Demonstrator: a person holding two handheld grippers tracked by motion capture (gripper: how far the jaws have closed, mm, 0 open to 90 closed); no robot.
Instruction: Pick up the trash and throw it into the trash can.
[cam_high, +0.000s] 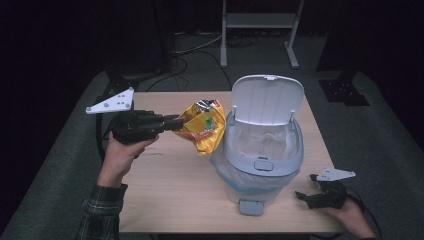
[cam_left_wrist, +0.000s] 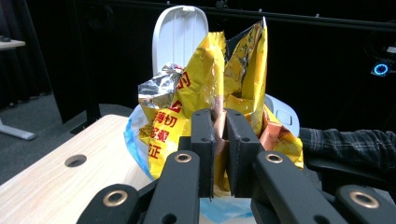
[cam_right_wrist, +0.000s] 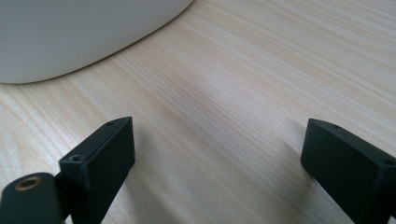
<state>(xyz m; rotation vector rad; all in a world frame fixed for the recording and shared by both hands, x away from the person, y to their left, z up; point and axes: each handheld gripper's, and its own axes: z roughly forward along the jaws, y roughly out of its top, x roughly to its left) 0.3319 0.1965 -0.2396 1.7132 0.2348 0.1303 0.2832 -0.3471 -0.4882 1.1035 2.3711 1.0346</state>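
Crumpled yellow foil snack bag (cam_high: 202, 126) w/ red print and silver lining sits pinched in left gripper (cam_high: 181, 122), held up off the light wooden tabletop (cam_high: 170, 190), just left of the white plastic lidded bin (cam_high: 263, 150). Bag hangs beside bin's rim, not inside; whether it touches the bin wall can't be told from high view. In left gripper view the two black jaws stand nearly together, clamped on a fold of the bag (cam_left_wrist: 205, 107), approx. mid-height; bag's torn top stands open above the jaws, foil inner side showing at left. Bin's lid (cam_left_wrist: 180, 39) rises upright behind the bag. Bin lid (cam_high: 266, 97) is flipped up and back, opening faces up; translucent white liner bag (cam_high: 240, 172) lines the inside and drapes over the rim down the front. Grey foot pedal (cam_high: 251, 206) at bin's base, facing the person. Left hand (cam_high: 120, 152) comes in from bottom left, plaid sleeve (cam_high: 101, 212) at the forearm. Right gripper (cam_high: 306, 197) rests low at the table's right front corner, right of the bin, well apart from the bag; right hand (cam_high: 350, 216) under it. Right gripper view: jaws spread wide, bare wood grain (cam_right_wrist: 224, 93) betw. them, nothing held; curved white bin wall (cam_right_wrist: 70, 32) at upper left.
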